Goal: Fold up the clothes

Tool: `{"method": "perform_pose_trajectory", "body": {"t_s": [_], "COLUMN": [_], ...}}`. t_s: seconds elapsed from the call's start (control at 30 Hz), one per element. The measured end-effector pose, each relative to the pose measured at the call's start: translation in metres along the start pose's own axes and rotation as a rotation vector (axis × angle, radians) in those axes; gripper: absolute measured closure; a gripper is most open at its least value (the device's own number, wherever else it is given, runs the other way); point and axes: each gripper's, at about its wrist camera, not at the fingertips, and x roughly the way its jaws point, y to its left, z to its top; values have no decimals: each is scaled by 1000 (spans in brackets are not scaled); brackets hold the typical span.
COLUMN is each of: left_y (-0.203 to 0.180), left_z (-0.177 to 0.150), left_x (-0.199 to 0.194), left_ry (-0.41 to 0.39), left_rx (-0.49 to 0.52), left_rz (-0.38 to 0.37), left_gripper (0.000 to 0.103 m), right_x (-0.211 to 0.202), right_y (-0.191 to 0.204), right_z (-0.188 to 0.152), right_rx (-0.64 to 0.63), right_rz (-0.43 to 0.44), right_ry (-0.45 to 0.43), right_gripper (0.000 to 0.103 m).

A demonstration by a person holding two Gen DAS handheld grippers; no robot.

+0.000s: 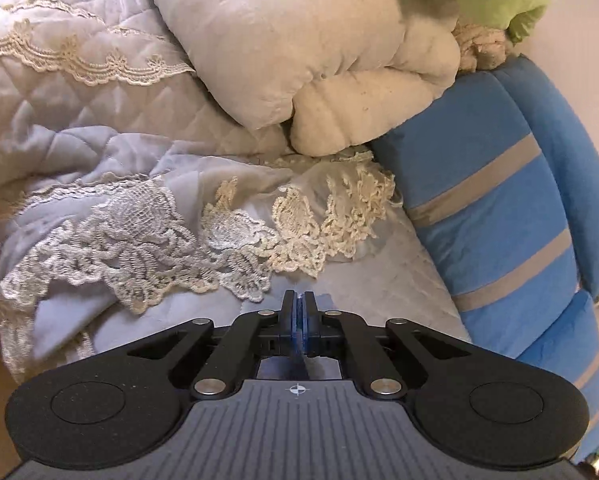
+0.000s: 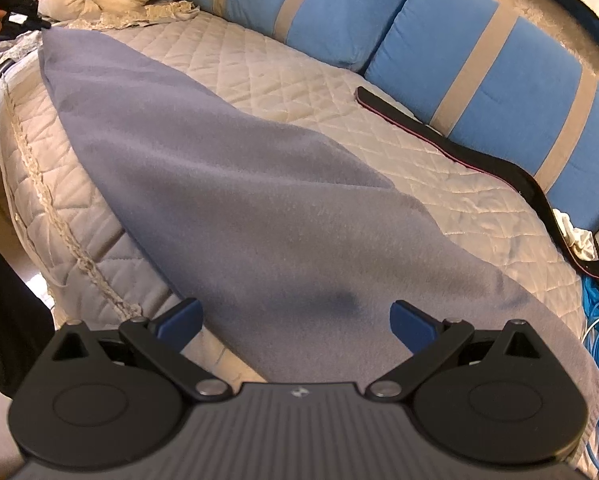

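Left wrist, left gripper [image 1: 299,300] closed, holding nothing, right gripper [image 2: 297,316] wide over grey cloth [image 2: 235,200]

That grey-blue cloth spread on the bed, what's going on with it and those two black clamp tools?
A person is folding laundry with a handheld gripper in each hand. The grey-blue cloth lies spread over the quilted bed cover. The right gripper hovers open over its near end, gripping nothing. The left gripper is shut at the far corner by the lace trim; whether it pinches the cloth is unclear.
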Motion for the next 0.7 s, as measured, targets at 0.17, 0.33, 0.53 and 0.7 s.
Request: {"method": "perform_pose_trajectory", "body": {"t_s": [0.17, 0.33, 0.53, 0.7], "left_y": [-3, -2, 2, -8], "left_z": [-4, -5, -6, -19], "left_x": [-4, 0, 8, -8], "left_ry": [0, 2, 62, 93], "left_rx": [71, 97, 99, 92], "left_rz": [56, 80, 101, 6], "left_gripper": [101, 101, 77, 55], "right_x": [-2, -3, -4, -8], "right_y": [0, -1, 0, 1], "right_z": [1, 1, 1, 3], "right_rx": [-2, 5, 6, 2], "right_rz": [2, -5, -5, 4], "right_ry": [-10, -12, -15, -26], "right_gripper": [0, 0, 0, 0]}}
